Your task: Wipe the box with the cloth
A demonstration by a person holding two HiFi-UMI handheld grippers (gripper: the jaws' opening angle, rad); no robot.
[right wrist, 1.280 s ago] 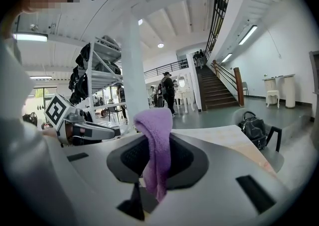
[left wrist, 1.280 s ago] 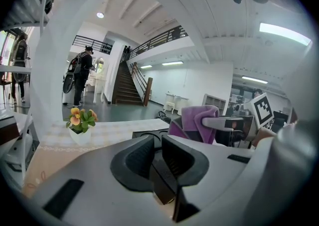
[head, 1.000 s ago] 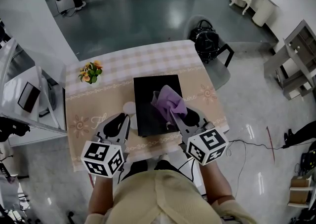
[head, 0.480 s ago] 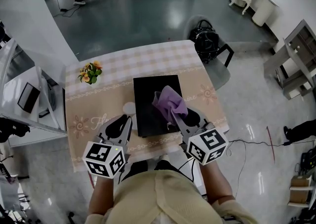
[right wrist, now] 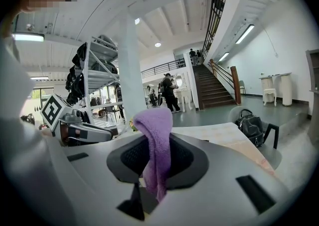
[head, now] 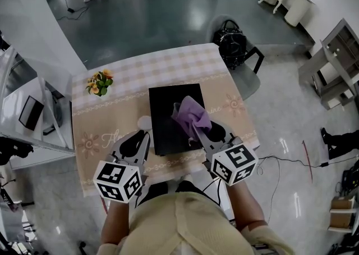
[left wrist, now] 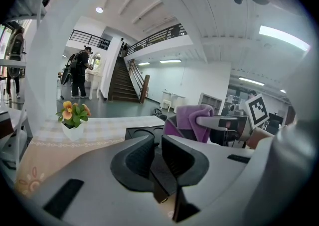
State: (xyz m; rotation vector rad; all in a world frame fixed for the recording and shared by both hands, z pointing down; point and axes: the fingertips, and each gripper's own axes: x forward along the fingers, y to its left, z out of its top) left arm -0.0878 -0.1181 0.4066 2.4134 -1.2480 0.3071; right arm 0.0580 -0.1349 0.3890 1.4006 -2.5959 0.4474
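A flat black box [head: 168, 108] lies on the table, just beyond both grippers. My right gripper [head: 195, 135] reaches over the box's near right part and is shut on a purple cloth [head: 190, 114], which bunches up above the lid. In the right gripper view the cloth [right wrist: 155, 130] hangs pinched between the right gripper's [right wrist: 158, 146] pads. My left gripper [head: 142, 136] hovers at the box's near left corner. Its jaws [left wrist: 157, 143] stand a narrow gap apart with nothing between them. Past them I see the box [left wrist: 142, 131], the cloth [left wrist: 192, 120] and the right gripper [left wrist: 219, 123].
The table [head: 112, 119] has a beige and checked cloth. A small pot of orange flowers [head: 100, 82] stands at its far left, and a small white round thing [head: 145, 120] lies by the box's left edge. A chair with a black bag [head: 231, 40] stands beyond the far right corner.
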